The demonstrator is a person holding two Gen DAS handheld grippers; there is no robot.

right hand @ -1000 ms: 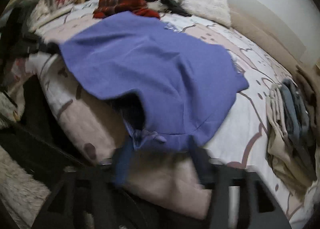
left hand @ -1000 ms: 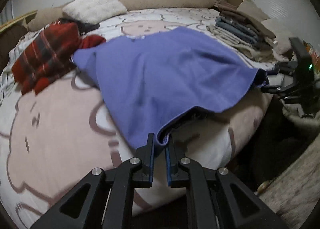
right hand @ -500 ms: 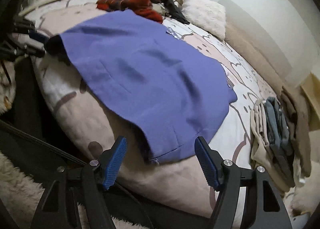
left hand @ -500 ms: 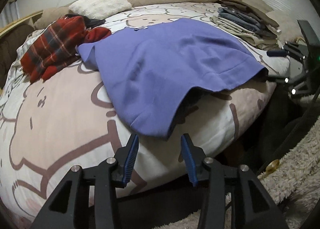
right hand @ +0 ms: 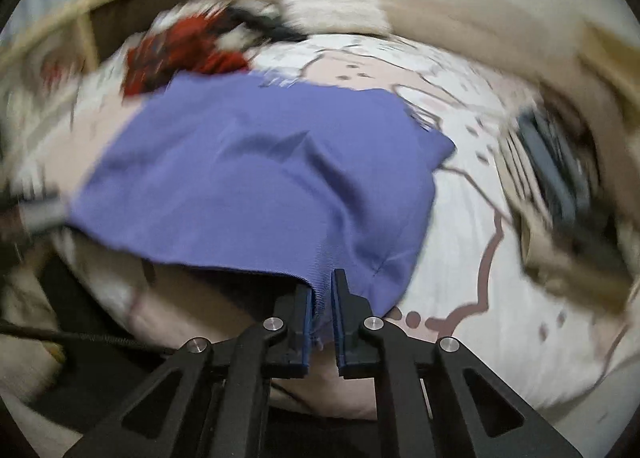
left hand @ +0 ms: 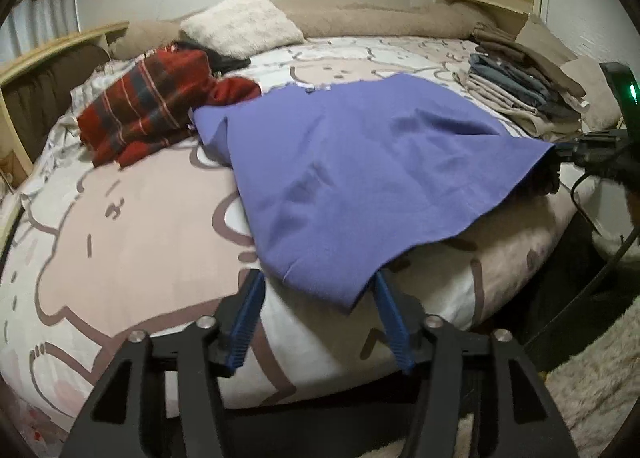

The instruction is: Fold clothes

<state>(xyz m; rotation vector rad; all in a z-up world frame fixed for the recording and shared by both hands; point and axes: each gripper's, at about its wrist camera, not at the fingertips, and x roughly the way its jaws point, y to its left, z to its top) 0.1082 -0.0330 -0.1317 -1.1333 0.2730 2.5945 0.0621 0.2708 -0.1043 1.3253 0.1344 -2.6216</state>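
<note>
A purple garment lies spread across the bed, its near edge hanging over the mattress side. My left gripper is open, its blue fingers on either side of the garment's near left corner. My right gripper is shut on the garment's near right hem; it also shows at the right edge of the left wrist view. The right wrist view is motion-blurred.
A red plaid garment lies bunched at the far left of the bed. A stack of folded clothes sits at the far right. A white pillow lies at the headboard. A shaggy rug covers the floor.
My right gripper moved in and shut on the purple garment's hem. My left gripper, open since half a second ago, moved forward around the garment's corner.
</note>
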